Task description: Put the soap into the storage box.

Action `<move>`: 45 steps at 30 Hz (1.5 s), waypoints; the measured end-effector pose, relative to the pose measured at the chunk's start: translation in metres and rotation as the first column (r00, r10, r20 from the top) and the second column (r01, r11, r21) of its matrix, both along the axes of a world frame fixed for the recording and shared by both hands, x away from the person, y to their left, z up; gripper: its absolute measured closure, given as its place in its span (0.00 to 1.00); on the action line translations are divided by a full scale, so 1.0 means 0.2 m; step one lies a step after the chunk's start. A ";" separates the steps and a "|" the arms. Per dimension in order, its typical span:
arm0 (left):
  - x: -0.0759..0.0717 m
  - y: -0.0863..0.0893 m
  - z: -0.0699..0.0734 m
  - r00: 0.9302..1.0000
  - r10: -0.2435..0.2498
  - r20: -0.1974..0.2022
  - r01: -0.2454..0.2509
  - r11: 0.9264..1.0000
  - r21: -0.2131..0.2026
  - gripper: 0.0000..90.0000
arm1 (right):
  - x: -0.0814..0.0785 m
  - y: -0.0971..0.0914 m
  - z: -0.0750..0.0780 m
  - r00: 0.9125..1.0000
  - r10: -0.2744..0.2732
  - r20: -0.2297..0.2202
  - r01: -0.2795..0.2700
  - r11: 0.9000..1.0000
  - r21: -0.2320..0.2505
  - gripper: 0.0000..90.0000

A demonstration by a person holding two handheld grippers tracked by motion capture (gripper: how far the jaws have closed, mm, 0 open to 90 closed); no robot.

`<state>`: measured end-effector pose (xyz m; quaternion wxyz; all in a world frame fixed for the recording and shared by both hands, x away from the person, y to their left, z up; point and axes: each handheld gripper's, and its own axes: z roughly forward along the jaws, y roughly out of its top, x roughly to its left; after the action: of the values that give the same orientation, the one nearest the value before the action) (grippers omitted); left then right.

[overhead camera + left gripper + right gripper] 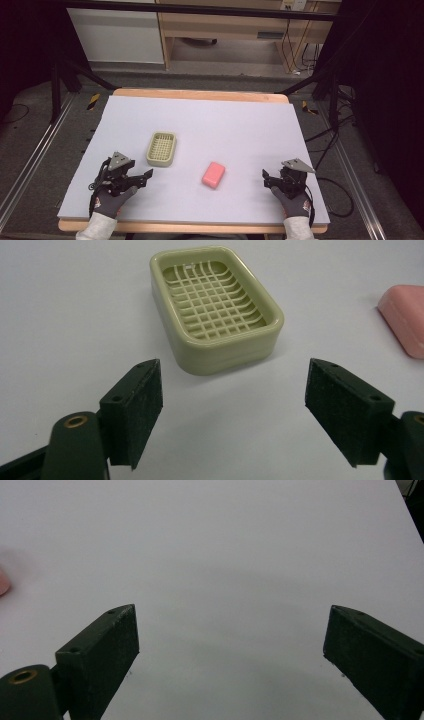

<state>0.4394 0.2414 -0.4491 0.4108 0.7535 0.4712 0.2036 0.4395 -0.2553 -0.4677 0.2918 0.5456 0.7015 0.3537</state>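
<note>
- Two grippers rest low with jaws spread and nothing between them: left gripper (232,415) faces the soap dish (215,307), right gripper (230,665) faces bare table (225,555).
- Risk, as I judge it: closing on the dish's rounded rim could skid it across the table.
- Pale green, rectangular, grid-bottomed, it sits just ahead of the left jaws; pink soap (213,174) lies apart, between both grippers.

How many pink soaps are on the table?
1. The pink soap lies alone near the middle of the table, right of the green soap dish.
</note>
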 end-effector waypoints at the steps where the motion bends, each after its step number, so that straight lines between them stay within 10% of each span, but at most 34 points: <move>1: 0.00 0.00 0.00 1.000 -0.007 -0.003 0.007 1.000 0.006 0.25 | 0.00 0.00 0.00 1.000 -0.001 0.000 0.001 1.000 0.002 0.09; 45: 0.04 -0.28 0.17 0.991 -0.121 0.058 0.121 0.993 -0.001 0.23 | 0.00 0.01 0.02 1.000 -0.014 0.009 0.014 1.000 0.000 0.08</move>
<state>0.4467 0.1857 -0.4150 0.4373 0.7736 0.4131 0.1991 0.4396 -0.2532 -0.4635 0.2973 0.5488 0.6965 0.3541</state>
